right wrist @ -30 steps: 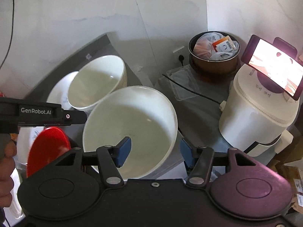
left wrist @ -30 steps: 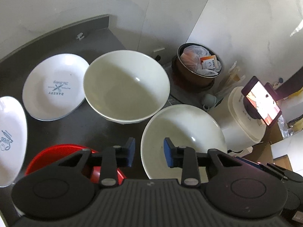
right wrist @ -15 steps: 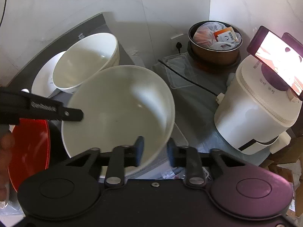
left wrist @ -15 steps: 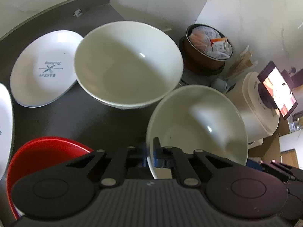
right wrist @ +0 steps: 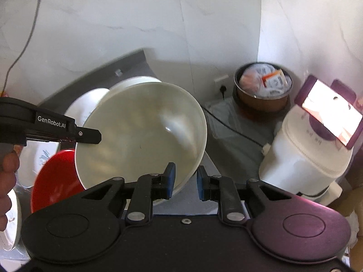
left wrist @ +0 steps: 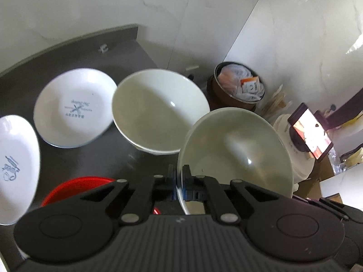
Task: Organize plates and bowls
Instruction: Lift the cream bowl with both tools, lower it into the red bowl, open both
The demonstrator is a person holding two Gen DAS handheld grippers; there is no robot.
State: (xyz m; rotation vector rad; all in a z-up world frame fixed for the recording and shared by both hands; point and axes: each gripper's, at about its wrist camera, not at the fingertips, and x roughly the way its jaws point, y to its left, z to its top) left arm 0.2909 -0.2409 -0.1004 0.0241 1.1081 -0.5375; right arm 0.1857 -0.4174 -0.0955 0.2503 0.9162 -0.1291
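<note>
A large white bowl [left wrist: 236, 158] hangs tilted above the dark counter [left wrist: 68, 63]. My left gripper [left wrist: 179, 184] is shut on its near rim. In the right wrist view the same bowl [right wrist: 140, 136] has my left gripper [right wrist: 97, 136] on its left rim, and my right gripper [right wrist: 185, 183] is shut on the rim nearest me. A second white bowl [left wrist: 156, 113] stands on the counter behind it. To its left lie a white plate with blue print [left wrist: 72, 108] and another printed plate [left wrist: 15, 165]. A red bowl [left wrist: 74, 188] sits below the left gripper.
Right of the counter stand a white rice cooker [right wrist: 304, 163] with a lit phone [right wrist: 329, 111] on top and a brown pot [right wrist: 263, 90] full of packets. A black cable [right wrist: 226, 127] crosses a clear lid. White walls close the back. A hand [right wrist: 6, 181] holds the left gripper.
Both grippers were open a second ago and have shut on opposite sides of the nearer white bowl's rim. The bowl has since risen off the counter and tilted.
</note>
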